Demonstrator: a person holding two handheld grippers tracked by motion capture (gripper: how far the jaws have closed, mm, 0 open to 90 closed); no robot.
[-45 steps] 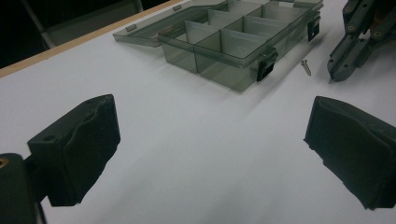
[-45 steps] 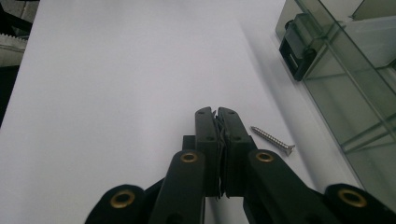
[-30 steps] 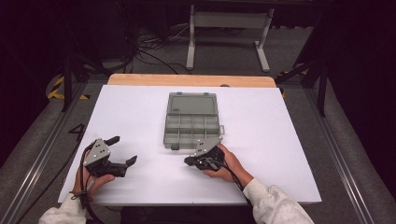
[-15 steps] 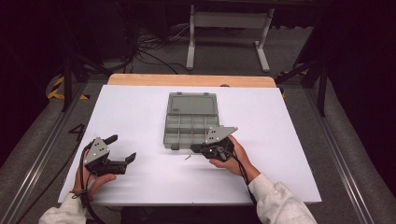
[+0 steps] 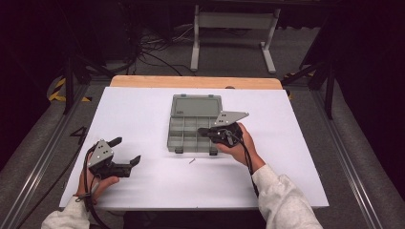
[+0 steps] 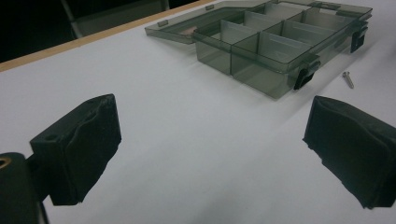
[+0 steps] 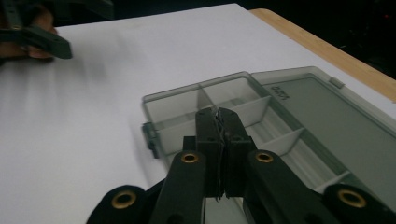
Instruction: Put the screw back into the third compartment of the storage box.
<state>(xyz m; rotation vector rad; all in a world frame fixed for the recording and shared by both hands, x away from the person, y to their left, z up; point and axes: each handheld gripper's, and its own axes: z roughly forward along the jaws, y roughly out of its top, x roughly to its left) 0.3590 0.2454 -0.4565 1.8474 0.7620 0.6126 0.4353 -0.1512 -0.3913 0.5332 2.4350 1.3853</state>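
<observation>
A grey see-through compartment box (image 5: 184, 136) lies at the table's middle, its lid (image 5: 197, 105) folded flat behind it. My right gripper (image 5: 204, 131) hovers over the box's front right compartments, jaws shut. In the right gripper view its tips (image 7: 218, 114) meet above a divider of the box (image 7: 261, 121); I cannot tell whether anything small is pinched there. A small screw (image 5: 192, 161) lies on the white table just in front of the box. My left gripper (image 5: 126, 150) rests at the front left, wide open and holding nothing. In the left gripper view it (image 6: 210, 140) faces the box (image 6: 280, 46) and the screw (image 6: 347, 79).
The white tabletop (image 5: 143, 114) has a wooden strip (image 5: 196, 82) along its far edge. A metal stand (image 5: 231, 28) and cables lie on the floor beyond. The other hand's gripper (image 7: 42, 37) shows far off in the right gripper view.
My right gripper has lifted off the table in front of the box and moved back over its front compartments, jaws still shut. The left gripper has not moved.
</observation>
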